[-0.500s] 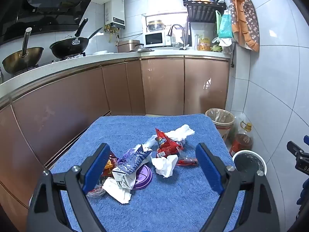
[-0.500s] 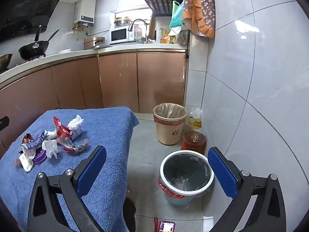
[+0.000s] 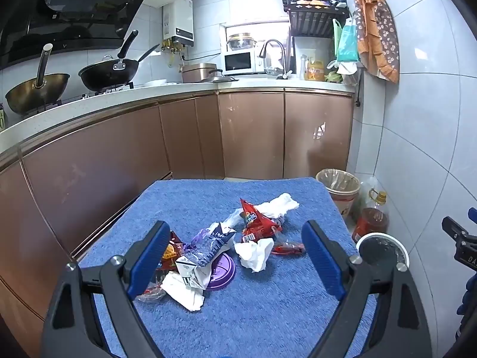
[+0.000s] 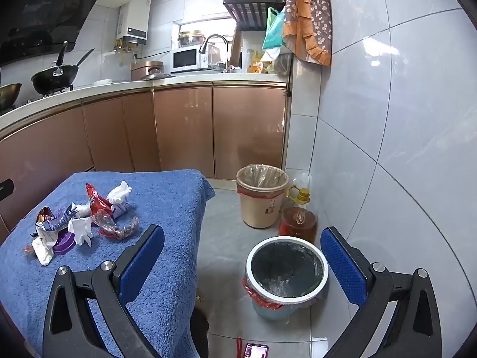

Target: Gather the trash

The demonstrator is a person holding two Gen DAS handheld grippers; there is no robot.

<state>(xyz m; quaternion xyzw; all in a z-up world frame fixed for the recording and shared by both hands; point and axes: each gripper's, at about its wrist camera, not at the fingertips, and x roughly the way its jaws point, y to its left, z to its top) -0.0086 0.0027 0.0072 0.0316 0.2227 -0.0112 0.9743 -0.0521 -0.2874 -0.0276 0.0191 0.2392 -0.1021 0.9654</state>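
Observation:
A heap of trash lies on the blue towel-covered table [image 3: 268,322]: a red snack bag [image 3: 256,220], crumpled white tissues [image 3: 253,253], a torn purple-and-white wrapper [image 3: 205,247] and a purple lid [image 3: 222,274]. My left gripper [image 3: 235,253] hangs open above the heap, nothing between its blue pads. In the right wrist view the same heap [image 4: 80,220] sits at the left. My right gripper [image 4: 243,256] is open over the floor, above a white-rimmed bin [image 4: 287,271] lined with a bag. Part of the right gripper [image 3: 460,244] shows at the left view's right edge.
A beige bin [image 4: 261,197] with a liner stands by the cabinets, an oil bottle [image 4: 298,217] beside it. A phone [image 4: 256,350] lies on the floor tiles. Brown cabinets [image 3: 253,137] and a counter with woks [image 3: 110,71] run behind the table. A tiled wall closes the right side.

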